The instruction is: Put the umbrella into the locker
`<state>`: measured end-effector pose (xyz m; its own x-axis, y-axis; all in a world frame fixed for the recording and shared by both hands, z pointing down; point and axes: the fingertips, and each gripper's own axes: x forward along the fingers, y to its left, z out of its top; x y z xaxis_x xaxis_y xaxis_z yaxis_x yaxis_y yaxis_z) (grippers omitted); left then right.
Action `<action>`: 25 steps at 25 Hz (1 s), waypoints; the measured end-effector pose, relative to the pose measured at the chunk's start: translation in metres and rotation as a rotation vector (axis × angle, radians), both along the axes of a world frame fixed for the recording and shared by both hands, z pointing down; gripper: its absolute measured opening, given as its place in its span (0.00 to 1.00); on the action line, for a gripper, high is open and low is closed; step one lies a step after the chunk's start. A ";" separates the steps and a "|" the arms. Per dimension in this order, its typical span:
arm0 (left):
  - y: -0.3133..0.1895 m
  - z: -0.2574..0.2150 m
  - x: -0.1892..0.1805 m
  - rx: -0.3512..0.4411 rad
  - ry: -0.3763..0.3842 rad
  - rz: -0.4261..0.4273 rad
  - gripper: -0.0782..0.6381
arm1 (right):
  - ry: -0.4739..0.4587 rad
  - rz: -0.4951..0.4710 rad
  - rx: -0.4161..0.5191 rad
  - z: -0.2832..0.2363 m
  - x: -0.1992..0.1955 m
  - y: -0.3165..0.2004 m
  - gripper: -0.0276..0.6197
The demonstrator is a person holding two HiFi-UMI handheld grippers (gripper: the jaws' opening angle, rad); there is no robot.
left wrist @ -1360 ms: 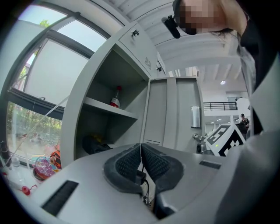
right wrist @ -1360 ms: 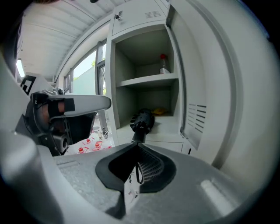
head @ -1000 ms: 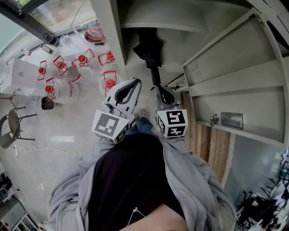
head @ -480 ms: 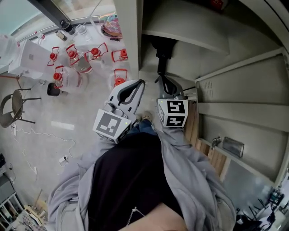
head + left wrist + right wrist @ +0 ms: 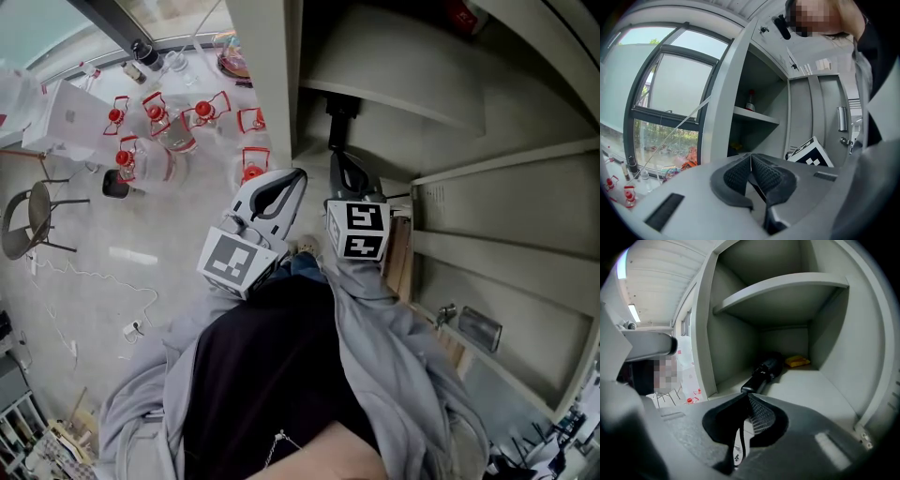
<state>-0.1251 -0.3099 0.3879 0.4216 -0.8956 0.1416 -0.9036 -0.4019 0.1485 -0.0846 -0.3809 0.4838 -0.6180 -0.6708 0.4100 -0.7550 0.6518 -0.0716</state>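
The black folded umbrella (image 5: 765, 370) lies on the floor of a grey locker compartment (image 5: 815, 385), pointing toward the back. My right gripper (image 5: 747, 398) is shut on its near end, and a thin strap with a white tag hangs down between the pads. In the head view the umbrella (image 5: 339, 120) reaches into the locker (image 5: 394, 84) ahead of the right gripper (image 5: 336, 161). My left gripper (image 5: 299, 174) hovers beside it, just outside the locker's left wall. In the left gripper view its pads (image 5: 761, 171) meet with nothing between them.
A yellow object (image 5: 797, 361) lies at the back of the compartment. A shelf (image 5: 783, 287) spans it above. The locker door (image 5: 506, 244) stands open to the right. Several red-handled jugs (image 5: 159, 122) sit on the floor at left, near a chair (image 5: 28, 220).
My right gripper has moved forward with the umbrella, which now sits deeper in the compartment. The left gripper has shifted slightly forward alongside.
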 end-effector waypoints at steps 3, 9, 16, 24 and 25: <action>-0.002 0.000 -0.001 0.013 0.001 -0.005 0.12 | 0.001 0.002 -0.001 0.001 -0.001 -0.002 0.05; 0.000 -0.008 0.000 0.040 0.010 0.002 0.12 | -0.024 0.009 0.061 -0.027 0.003 0.002 0.05; 0.006 -0.025 0.010 0.081 0.030 0.041 0.12 | -0.092 0.111 0.197 -0.086 0.035 0.021 0.05; 0.020 -0.029 0.032 0.124 0.059 0.142 0.12 | -0.112 0.246 0.314 -0.121 0.079 0.060 0.05; 0.022 -0.029 0.034 0.120 0.060 0.151 0.12 | -0.108 0.261 0.317 -0.122 0.082 0.067 0.05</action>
<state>-0.0914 -0.2878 0.3591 0.5566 -0.8307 0.0084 -0.8228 -0.5499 0.1433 -0.0023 -0.3144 0.3614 -0.4392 -0.8928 0.1004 -0.8966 0.4426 0.0136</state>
